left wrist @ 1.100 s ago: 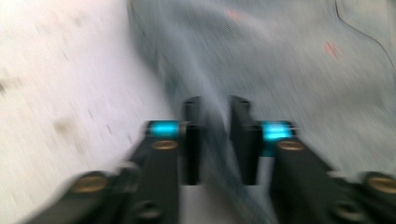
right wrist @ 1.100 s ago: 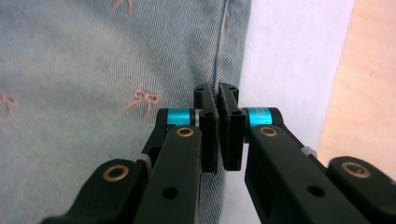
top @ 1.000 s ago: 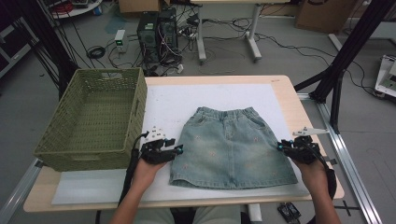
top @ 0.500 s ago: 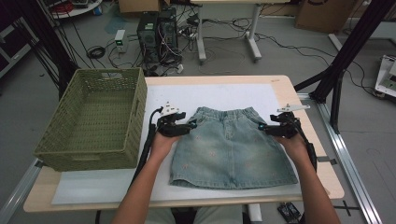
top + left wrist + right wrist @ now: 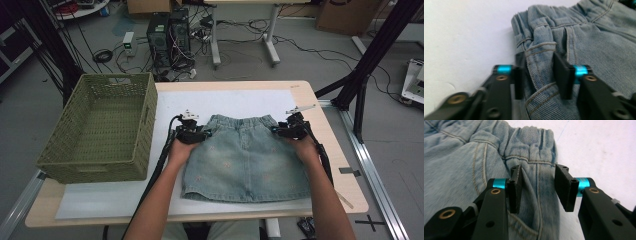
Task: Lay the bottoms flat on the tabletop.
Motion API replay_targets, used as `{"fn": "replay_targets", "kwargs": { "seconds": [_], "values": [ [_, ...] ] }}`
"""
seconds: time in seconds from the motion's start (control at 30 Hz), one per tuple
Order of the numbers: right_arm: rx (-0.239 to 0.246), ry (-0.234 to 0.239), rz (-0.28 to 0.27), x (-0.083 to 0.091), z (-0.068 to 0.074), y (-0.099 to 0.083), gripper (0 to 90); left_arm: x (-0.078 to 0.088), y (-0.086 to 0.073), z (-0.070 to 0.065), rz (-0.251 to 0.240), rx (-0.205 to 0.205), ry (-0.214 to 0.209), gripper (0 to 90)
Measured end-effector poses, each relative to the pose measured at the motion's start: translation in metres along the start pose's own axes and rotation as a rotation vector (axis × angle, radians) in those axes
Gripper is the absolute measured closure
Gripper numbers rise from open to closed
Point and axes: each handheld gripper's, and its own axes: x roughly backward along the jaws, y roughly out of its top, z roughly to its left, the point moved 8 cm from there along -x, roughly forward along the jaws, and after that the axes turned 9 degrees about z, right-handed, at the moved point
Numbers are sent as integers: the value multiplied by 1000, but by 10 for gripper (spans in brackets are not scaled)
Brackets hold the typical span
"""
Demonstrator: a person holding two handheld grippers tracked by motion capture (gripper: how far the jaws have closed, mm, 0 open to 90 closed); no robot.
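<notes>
A light blue denim skirt lies flat on a white mat, waistband away from the person. My left gripper is at the skirt's left waist corner. In the left gripper view its jaws straddle a ridge of denim by the side seam; they have just been closing and still stand apart. At the right waist corner is my right gripper. Its jaws have also been closing, and sit either side of the side seam with gaps to the cloth.
A green woven basket stands on the left of the wooden table, its right wall close to my left gripper. Bare white mat lies beyond the waistband. Computers and cables sit on the floor behind the table.
Both hands have moved away from the person, from the skirt's hem corners up along its sides to the waist corners. The skirt has stayed flat in place.
</notes>
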Motion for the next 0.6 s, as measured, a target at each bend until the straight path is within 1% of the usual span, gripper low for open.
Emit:
{"fn": "replay_targets", "kwargs": {
  "seconds": [0.03, 0.07, 0.1, 0.13, 0.17, 0.2, 0.27, 0.33, 0.37, 0.43, 0.47, 0.5, 0.53, 0.57, 0.6],
  "values": [
    [0, -5, 9, -4, 0, 0, 618, -1, -1, -1, 11, 3, 3, 750],
    [3, -9, 17, -7, 0, -1, 631, -1, -2, -2, 25, 0, 10, 792],
    [6, -15, 17, -8, 1, 0, 664, 0, -3, -2, 30, 4, 18, 812],
    [6, -15, 19, -8, 1, 0, 730, 1, -3, -2, 35, 10, 24, 822],
    [10, -7, 25, -7, 1, 0, 833, 4, -3, -1, 37, 17, 33, 827],
    [8, 5, 27, -5, 2, 0, 860, 9, -3, 0, 26, 22, 47, 829],
    [-9, -8, 1, 4, 0, 3, 873, 17, -4, 0, 8, 30, 59, 833],
    [-52, -8, -51, 15, -8, 6, 876, 25, -5, -2, -29, 37, 57, 836],
    [-65, -19, -56, 18, -13, 5, 876, 27, -5, -6, -45, 38, 53, 837],
    [-69, -63, -40, 18, -17, 4, 877, 28, -7, -14, -42, 10, 73, 839],
    [-80, -78, -35, 15, -18, 3, 877, 27, -8, -16, -37, 0, 80, 839],
    [-96, -88, -27, 13, -19, 2, 877, 26, -9, -17, -33, 4, 75, 839],
    [-103, -96, -20, 9, -20, 2, 876, 25, -9, -18, -29, 11, 59, 839],
    [-104, -107, -8, 5, -19, 1, 874, 26, -9, -18, -35, 15, 49, 835],
    [-106, -104, 5, 2, -17, 0, 873, 27, -6, -18, -53, 17, 29, 826]
  ]
}}
